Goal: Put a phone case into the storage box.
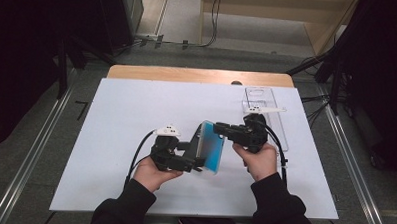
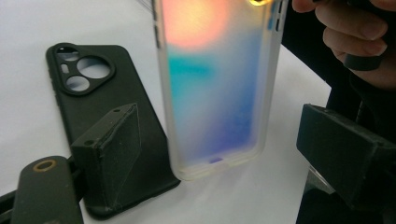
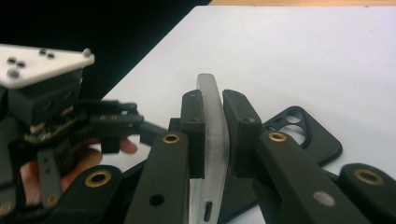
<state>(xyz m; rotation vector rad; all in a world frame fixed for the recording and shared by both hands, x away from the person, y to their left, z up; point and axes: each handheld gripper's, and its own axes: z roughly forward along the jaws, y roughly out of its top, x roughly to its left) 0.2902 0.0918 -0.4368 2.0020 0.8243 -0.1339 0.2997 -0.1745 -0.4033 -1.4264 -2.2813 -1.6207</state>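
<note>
Meanwhile right claw (image 3: 212, 135) pinches translucent phone case (image 3: 211, 121); black case (image 2: 105, 107) flat on table (image 1: 126, 114)

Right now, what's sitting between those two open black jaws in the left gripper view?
The frosted, rainbow-tinted phone case, standing upright, with bare white table below it. The black phone case lies behind the left jaw.

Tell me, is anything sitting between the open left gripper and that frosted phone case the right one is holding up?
Nothing visible. The frosted phone case hangs between the left gripper's spread jaws, pinched by the right gripper. The black phone case lies flat on the table underneath.
</note>
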